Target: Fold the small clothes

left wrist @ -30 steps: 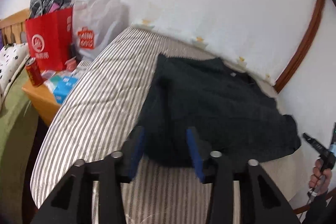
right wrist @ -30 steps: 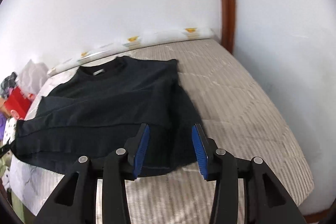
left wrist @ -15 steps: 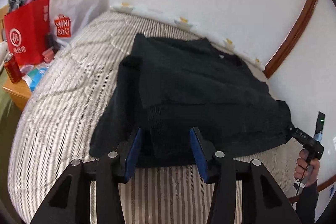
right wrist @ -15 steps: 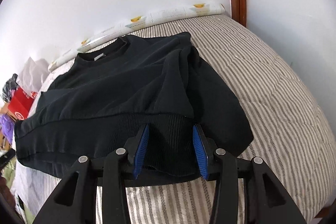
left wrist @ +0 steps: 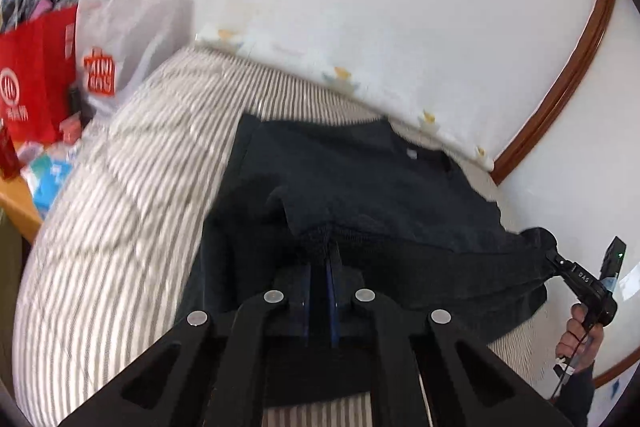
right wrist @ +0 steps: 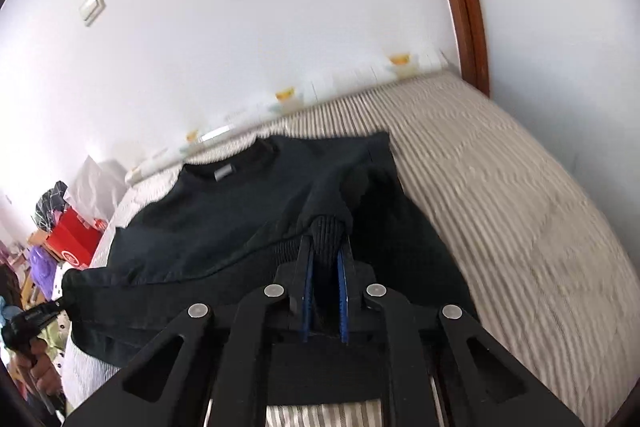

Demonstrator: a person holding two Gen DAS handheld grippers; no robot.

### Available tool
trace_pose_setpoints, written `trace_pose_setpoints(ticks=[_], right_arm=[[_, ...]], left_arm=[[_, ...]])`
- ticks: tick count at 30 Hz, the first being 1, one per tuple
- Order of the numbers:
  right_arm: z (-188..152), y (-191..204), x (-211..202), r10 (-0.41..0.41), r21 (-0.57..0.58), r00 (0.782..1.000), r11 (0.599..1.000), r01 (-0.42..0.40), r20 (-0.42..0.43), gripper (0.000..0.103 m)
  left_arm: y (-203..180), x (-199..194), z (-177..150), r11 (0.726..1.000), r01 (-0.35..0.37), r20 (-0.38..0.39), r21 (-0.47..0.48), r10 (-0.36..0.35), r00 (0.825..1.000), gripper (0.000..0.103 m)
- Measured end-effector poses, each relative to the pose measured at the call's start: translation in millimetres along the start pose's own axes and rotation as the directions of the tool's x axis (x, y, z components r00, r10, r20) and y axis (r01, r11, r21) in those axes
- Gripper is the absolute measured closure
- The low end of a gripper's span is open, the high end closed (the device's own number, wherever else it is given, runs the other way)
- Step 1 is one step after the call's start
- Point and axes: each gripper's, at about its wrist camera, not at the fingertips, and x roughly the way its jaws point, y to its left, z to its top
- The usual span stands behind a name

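Your left gripper point(left wrist: 320, 259): blue pads pressed together on ribbed hem of black sweatshirt point(left wrist: 360, 187). Your right gripper point(right wrist: 326, 251): pinching bunched hem rib at opposite bottom corner. Sweatshirt lies on striped bed cover point(left wrist: 120, 207), collar toward wall, hem edge raised off cover at both pinch points and strung between your two tools. Red bag point(left wrist: 36, 79) and white bag point(left wrist: 120, 39) stand beside bed on your left. Both views motion-blurred.
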Motion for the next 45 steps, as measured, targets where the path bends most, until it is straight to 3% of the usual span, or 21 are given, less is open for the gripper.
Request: trace_pose_setpoints(ticks=[5,12,21,24,29,31,33,37,42,45], right_arm=[[29,6,13,0.004,0.011,1.000,1.000,-0.004,0.028,0.098],[50,5,51,-0.012,0.010,1.000,1.000,0.012,-0.001,0.098],[47,-6,100,-0.044,0.018,0.995,0.999,0.046,-0.084,0.097],[45,-9,106,-0.055,0.018,0.990,0.998,0.058,-0.128,0.092],[41,0,79,-0.106,-0.031,0.989,0.994,0.103,-0.107,0.081],[36,10,63,-0.097,-0.068,0.991,0.993,0.091,-0.090,0.073],[28,18,54,-0.080,-0.094,0.992,0.993,0.070,-0.101,0.073],[3,35,55,-0.026,-0.160,0.985,0.987,-0.001,-0.170,0.073],[-16,41,82,-0.063,-0.188,0.967,0.982,0.016,-0.247,0.080],[-16,46,96,-0.101,-0.215,0.960,0.976,0.044,-0.261,0.081]], left_arm=[[-7,13,25,1.000,-0.015,0.032,0.007,0.015,0.999,0.097],[-1,48,47,0.998,-0.068,-0.008,0.005,0.068,0.998,0.096],[6,81,49,0.995,-0.103,-0.075,0.009,0.103,0.992,0.096],[6,84,48,0.994,-0.113,-0.091,0.008,0.114,0.989,0.094],[5,70,42,0.995,-0.095,-0.091,0.017,0.096,0.991,0.084],[3,62,35,0.996,-0.089,-0.080,0.029,0.091,0.993,0.065],[1,51,26,0.996,-0.082,-0.062,0.043,0.084,0.995,0.057],[-3,39,8,0.997,-0.050,-0.076,0.064,0.055,0.996,0.057],[-16,40,-3,0.993,-0.010,-0.111,0.119,0.023,0.994,0.057],[-31,57,-5,0.981,-0.042,-0.135,0.191,0.068,0.988,0.057]])
